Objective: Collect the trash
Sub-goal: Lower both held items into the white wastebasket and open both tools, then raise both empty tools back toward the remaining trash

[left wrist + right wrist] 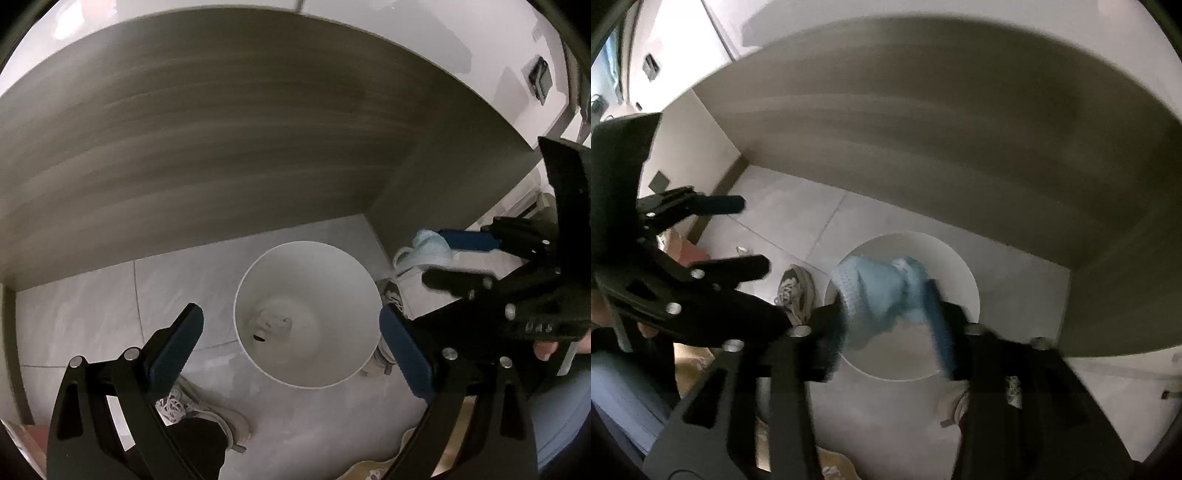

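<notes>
A white round trash bin [306,314] stands on the tiled floor under a grey table. A small pale piece of trash [269,325] lies at its bottom. My left gripper [291,339] is open and empty, above the bin's mouth. My right gripper [886,314] is shut on a crumpled light blue face mask [879,291] and holds it over the bin [953,266]. The right gripper with the mask [428,251] also shows at the right of the left wrist view, beside the bin's rim. The left gripper [750,236] shows open at the left of the right wrist view.
The grey wooden tabletop [221,129] hangs over the bin on its far side. The person's sneakers [199,410] stand on the floor on both sides of the bin. A white wall with a socket [541,79] is behind.
</notes>
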`<state>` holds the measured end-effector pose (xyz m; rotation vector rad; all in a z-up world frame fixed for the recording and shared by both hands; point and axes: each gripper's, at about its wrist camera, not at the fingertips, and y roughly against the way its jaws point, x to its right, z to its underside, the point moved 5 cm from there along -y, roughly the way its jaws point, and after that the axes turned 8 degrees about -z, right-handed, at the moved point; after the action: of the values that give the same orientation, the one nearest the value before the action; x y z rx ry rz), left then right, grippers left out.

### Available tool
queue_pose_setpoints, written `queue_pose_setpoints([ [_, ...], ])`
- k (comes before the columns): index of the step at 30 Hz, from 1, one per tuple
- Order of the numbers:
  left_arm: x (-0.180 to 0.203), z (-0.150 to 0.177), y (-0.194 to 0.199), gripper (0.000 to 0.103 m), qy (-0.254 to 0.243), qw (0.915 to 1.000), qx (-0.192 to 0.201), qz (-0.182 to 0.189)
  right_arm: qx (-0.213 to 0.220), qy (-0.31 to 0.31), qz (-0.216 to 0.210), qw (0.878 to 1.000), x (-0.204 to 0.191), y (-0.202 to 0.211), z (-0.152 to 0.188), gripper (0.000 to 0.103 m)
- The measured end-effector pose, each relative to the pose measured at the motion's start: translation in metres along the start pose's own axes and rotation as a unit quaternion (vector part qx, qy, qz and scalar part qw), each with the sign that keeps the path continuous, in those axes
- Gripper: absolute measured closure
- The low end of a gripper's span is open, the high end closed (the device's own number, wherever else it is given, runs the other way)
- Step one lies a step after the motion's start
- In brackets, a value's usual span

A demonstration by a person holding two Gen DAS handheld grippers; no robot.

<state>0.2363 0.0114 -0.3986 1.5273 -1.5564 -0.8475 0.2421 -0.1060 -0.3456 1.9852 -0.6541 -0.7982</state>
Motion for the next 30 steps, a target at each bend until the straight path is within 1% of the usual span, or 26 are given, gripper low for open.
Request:
queue_pose_setpoints([
  [1,-0.002,0.0,0.0,0.009,0.001,1.0,-0.001,0.0,-0.001,-0.002,0.006,1.0,0.002,-0.002,0.0,0.026],
  [2,-0.004,0.0,0.0,0.009,0.002,1.0,-0.001,0.001,-0.001,-0.003,0.009,1.0,0.003,-0.003,-0.001,0.025],
  [8,-0.003,-0.005,0.009,0.009,0.004,1.0,0.006,0.004,0.001,0.005,0.021,1.0,0.0,-0.003,0.001,0.025],
  [10,-0.003,-0.006,0.016,0.009,0.0,0.9999,0.012,0.002,0.007,0.003,0.024,1.0,-0.002,0.004,0.004,0.025],
  [16,0.001,-0.003,0.06,0.009,-0.005,0.9992,0.039,-0.004,0.044,0.008,0.024,0.999,-0.016,0.042,0.009,0.025],
  [20,0.01,-0.002,0.11,0.009,-0.004,0.9976,0.069,-0.005,0.074,0.011,0.013,0.997,-0.036,0.083,0.008,0.025],
  [22,0.014,-0.006,0.138,0.009,-0.006,0.996,0.088,-0.008,0.099,0.015,0.006,0.995,-0.047,0.116,0.004,0.024],
  [24,0.018,-0.012,0.169,0.009,-0.004,0.9941,0.108,-0.011,0.128,0.019,0.01,0.992,-0.059,0.151,-0.002,0.013],
  [25,0.02,-0.016,0.182,0.008,-0.003,0.9933,0.115,-0.013,0.138,0.02,0.014,0.99,-0.063,0.164,-0.004,0.005],
  [27,0.022,-0.027,0.212,0.006,-0.002,0.991,0.132,-0.019,0.164,0.023,0.023,0.986,-0.072,0.199,-0.013,0.005],
  [30,0.027,-0.05,0.255,0.006,0.001,0.9863,0.163,-0.028,0.206,0.043,0.029,0.977,-0.085,0.253,-0.03,0.005],
])
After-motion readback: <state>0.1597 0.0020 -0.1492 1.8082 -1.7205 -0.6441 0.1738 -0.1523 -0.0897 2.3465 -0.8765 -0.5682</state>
